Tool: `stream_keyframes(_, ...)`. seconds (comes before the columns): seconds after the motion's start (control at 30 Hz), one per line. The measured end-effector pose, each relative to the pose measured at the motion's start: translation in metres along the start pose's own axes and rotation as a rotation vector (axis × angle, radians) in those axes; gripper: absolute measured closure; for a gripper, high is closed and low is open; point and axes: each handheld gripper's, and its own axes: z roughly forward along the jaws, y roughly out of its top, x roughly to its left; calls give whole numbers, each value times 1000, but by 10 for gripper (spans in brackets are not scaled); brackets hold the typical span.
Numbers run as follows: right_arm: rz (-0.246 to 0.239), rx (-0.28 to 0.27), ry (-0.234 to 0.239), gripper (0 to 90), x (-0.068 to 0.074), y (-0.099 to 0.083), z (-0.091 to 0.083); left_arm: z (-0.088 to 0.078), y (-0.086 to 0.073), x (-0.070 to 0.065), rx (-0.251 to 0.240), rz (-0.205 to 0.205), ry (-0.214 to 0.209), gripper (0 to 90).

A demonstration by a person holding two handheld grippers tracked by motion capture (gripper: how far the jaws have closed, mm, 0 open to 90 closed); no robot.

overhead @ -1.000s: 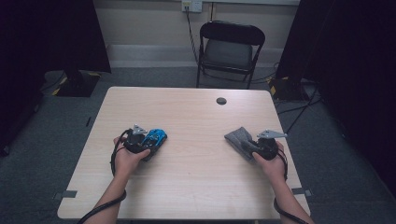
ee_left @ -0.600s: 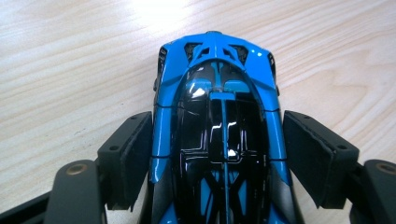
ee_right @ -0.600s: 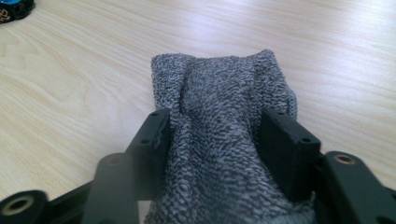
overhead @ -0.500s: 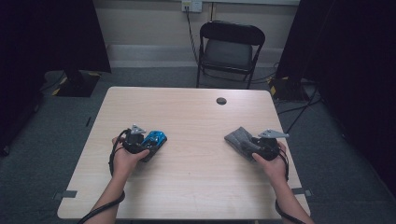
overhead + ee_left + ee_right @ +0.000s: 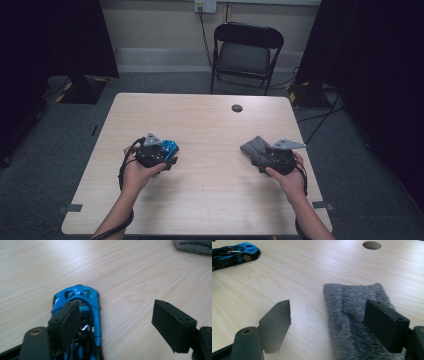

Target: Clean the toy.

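Both claws gaping and empty, jaws just been opening: left gripper (image 5: 167, 157) over the blue toy car (image 5: 77, 302) toward the table's (image 5: 210, 210) left edge, nose pointing away, right gripper (image 5: 329, 325) straddling the grey cloth (image 5: 354, 312) toward the right edge.

Toy car (image 5: 83, 305) rear cut off by frame edge, partly behind left gripper (image 5: 116, 322).

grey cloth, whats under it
The grey fuzzy cloth lies flat on the bare wooden table. Nothing sticks out from its edges; whatever might sit beneath it is covered.
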Motion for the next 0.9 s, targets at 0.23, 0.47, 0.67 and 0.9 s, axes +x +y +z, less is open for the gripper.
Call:
stream_keyframes(0.23, -5, -1, 35, 198, 13, -1, -4, -2, -1, -17, -2, 15, -31, 197)
stream_keyframes(0.47, -27, -8, 93, 171, 34, 0, -6, 0, -7, -38, -7, 48, -47, 194)
stream_keyframes(0.67, -68, 1, 143, 168, 59, -4, -3, 3, -15, -60, -2, 114, -69, 194)
stream_keyframes(0.9, -99, 57, 220, 141, 88, -23, 7, 10, -29, -83, 12, 164, -120, 198)
